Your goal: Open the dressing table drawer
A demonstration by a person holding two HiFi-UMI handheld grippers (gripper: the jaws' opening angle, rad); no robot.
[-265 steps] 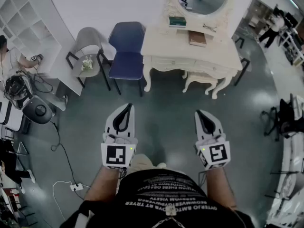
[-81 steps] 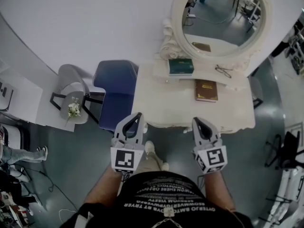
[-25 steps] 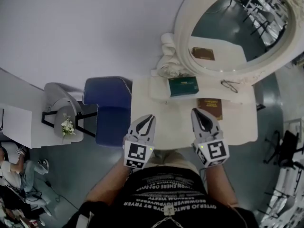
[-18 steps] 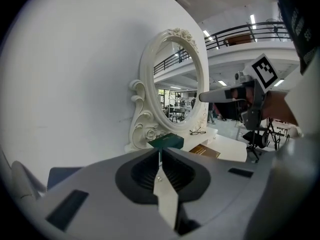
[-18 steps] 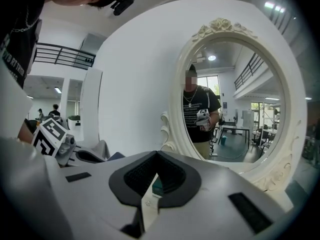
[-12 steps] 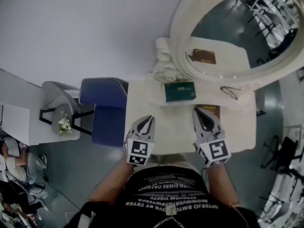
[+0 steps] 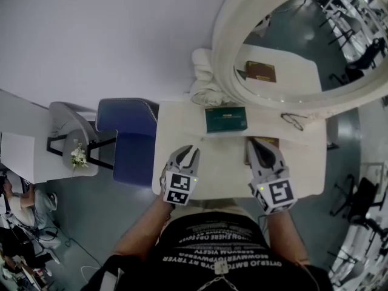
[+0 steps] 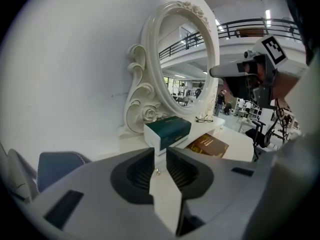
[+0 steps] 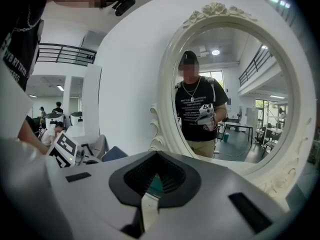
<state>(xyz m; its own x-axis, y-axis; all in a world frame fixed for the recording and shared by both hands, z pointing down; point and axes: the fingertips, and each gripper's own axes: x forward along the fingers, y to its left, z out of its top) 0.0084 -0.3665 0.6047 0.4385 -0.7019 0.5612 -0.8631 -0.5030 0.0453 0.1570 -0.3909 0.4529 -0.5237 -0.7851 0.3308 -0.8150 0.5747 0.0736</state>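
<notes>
1. The dressing table (image 7: 224, 162) stands against the wall, and the person is close up to its front edge; the drawer shows in no view, and it is presumably set in the front below the top, hidden by the overhang, so neither gripper is at it yet
2. The left gripper (image 7: 193, 148) hovers over the near left part of the top, angled downward; its jaws have just been opening and stand a narrow way apart with nothing between them, only bare top showing through the gap; this reads as getting ready for the drawer's handle
3. The right gripper (image 7: 254, 144) is held above the near right part of the top, its tip overlapping the brown book (image 8: 206, 145) in the head view; its jaws meet at the tips and hold nothing; it seems merely parked out of the way
4. The green box (image 7: 225, 119) and the glasses (image 7: 292, 121) lie toward the back by the oval mirror (image 7: 291, 41), well clear of the front edge, so a drawer pull should not disturb them
5. The left gripper would need to drop below the front edge to find the handle; whether its gap suits that handle cannot be judged
</notes>
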